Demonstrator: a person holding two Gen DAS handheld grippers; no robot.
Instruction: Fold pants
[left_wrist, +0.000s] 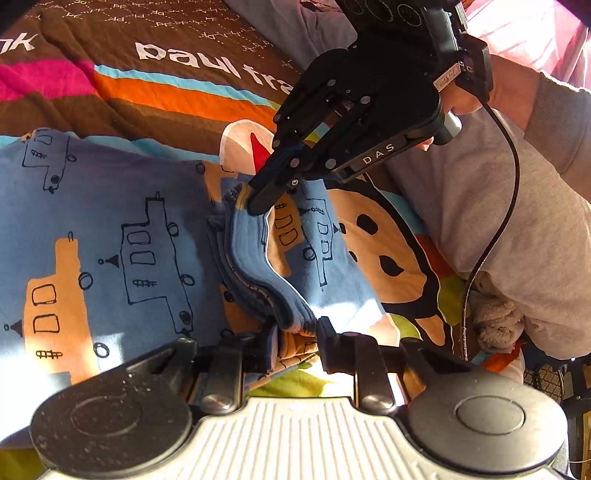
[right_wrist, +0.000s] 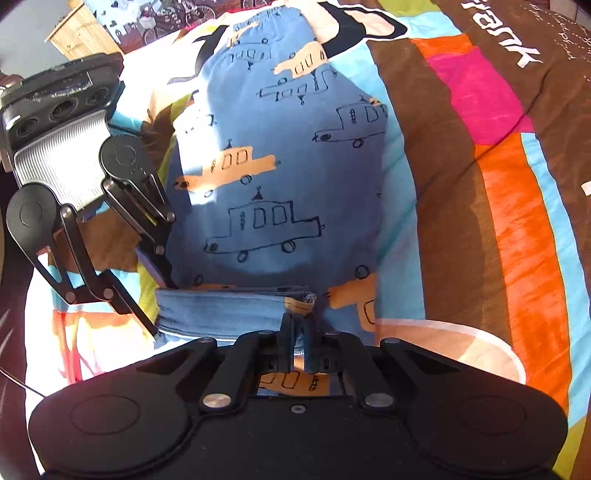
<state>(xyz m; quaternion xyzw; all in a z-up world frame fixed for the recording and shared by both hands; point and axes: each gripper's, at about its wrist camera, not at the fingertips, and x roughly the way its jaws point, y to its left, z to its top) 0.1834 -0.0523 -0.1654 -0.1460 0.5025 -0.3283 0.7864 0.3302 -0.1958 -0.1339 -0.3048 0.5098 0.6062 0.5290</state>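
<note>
Blue children's pants (left_wrist: 110, 240) printed with orange and outlined cars lie on a striped bedspread; they also show in the right wrist view (right_wrist: 280, 166). My left gripper (left_wrist: 295, 334) is shut on one corner of the cuff end (left_wrist: 258, 273), lifted off the bed. My right gripper (right_wrist: 299, 343) is shut on the other corner of the same cuff edge (right_wrist: 229, 306). Each gripper shows in the other's view: the right one (left_wrist: 258, 199) and the left one (right_wrist: 162, 306). The waistband (right_wrist: 258, 18) lies at the far end.
The bedspread (right_wrist: 480, 184) has brown, orange, pink and blue stripes with white lettering. A person's grey-sleeved arm (left_wrist: 517, 221) and a black cable (left_wrist: 491, 240) are at the right. A wooden cabinet (right_wrist: 77, 33) stands beyond the bed.
</note>
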